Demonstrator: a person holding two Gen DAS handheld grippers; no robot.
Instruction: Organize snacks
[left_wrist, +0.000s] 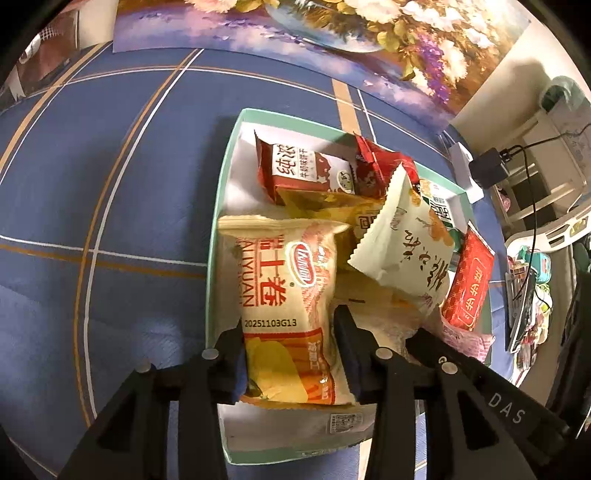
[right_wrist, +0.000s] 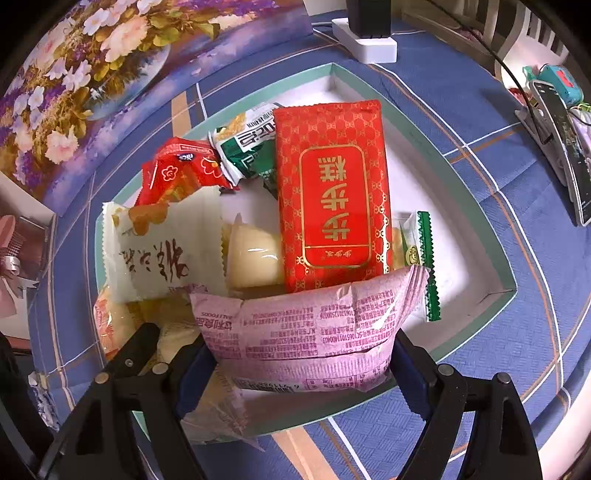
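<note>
While both grips hold: placing step, packets over green-rimmed box (left_wrist: 221, 192).
Left gripper (left_wrist: 291, 354): clamped on yellow packet (left_wrist: 284, 295).
Right gripper (right_wrist: 303, 365): clamped on pink packet (right_wrist: 310, 328).
Next: lower, release inside.

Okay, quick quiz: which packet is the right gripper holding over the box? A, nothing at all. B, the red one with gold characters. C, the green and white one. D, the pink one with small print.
D: in the right wrist view the right gripper has its fingers on both ends of the pink packet, while the red packet lies beyond it in the box.
</note>
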